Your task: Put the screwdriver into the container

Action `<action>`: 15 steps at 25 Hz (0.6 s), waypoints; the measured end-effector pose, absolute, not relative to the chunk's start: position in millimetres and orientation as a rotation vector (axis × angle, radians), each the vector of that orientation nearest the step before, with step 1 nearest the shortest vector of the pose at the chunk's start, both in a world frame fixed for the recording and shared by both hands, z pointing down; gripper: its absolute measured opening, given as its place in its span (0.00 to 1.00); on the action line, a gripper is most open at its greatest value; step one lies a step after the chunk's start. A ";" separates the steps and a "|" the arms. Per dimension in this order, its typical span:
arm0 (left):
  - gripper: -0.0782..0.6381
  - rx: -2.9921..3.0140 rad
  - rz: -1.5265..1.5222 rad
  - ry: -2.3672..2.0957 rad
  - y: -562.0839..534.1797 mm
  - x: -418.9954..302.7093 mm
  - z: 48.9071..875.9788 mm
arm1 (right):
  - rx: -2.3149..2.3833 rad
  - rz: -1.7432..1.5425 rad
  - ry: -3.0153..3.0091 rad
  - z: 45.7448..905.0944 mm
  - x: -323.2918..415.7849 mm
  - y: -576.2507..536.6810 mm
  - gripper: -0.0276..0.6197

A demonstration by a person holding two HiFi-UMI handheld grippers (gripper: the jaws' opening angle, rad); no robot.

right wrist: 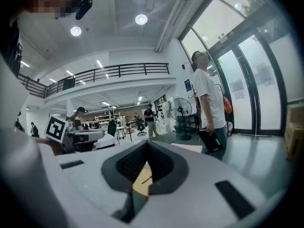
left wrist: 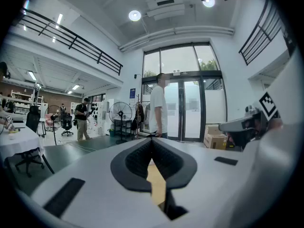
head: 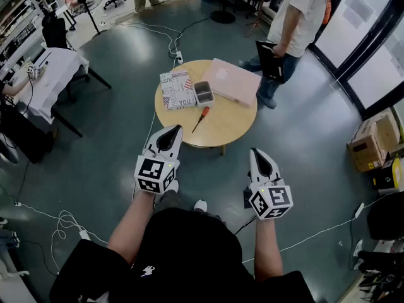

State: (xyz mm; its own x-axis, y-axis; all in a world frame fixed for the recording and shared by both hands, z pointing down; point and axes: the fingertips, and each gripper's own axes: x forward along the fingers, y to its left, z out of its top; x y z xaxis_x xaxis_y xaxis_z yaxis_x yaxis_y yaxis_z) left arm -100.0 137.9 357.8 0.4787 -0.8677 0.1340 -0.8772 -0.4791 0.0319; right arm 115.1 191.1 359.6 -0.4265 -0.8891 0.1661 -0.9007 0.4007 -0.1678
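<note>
I stand a step back from the round table [head: 235, 130], both tools held out nearly level and neither yet over it. My left gripper [head: 170, 133] has its jaws pressed together with nothing between them. My right gripper [head: 258, 154] looks the same, pads meeting at the tip and empty, though in its own view the dark gap behind the tip makes me a little less sure.

The screwdriver [head: 201, 118] lies flat on the wood, red handle toward the container [head: 203, 93] and the dark shaft slanting down toward my side. The container sits just beyond it, near but not touching, open side up.

The step in hand, as I judge it, is the reach. I would step in, spread one pair of jaws before coming down, and close across the handle, not the thin shaft, since the handle gives more to bite on. The left tool is nearer in line with it.

For room, the near half of the table is bare, so I can come in low from my edge. The magazine [head: 176, 90] lies left of the container and the pink board [head: 231, 81] right of it, both close, so the drop should go straight down. A standing person [head: 297, 17] is beyond the far rim, and a cable [head: 149, 128] trails on the floor by the table's left side.
</note>
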 end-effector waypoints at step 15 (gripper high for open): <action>0.11 2.644 0.199 -1.489 137.0 -73.0 367.7 | 1.674 0.440 -2.620 366.7 137.8 191.4 0.05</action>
State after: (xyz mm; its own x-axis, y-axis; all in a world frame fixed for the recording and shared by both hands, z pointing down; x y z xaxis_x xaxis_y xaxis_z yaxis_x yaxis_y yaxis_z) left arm -73.0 137.0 367.7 0.5133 -0.8426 0.1630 -0.8558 -0.5167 0.0237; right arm 137.8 191.4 366.7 -0.4317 -0.8894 0.1505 -0.8898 0.3925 -0.2329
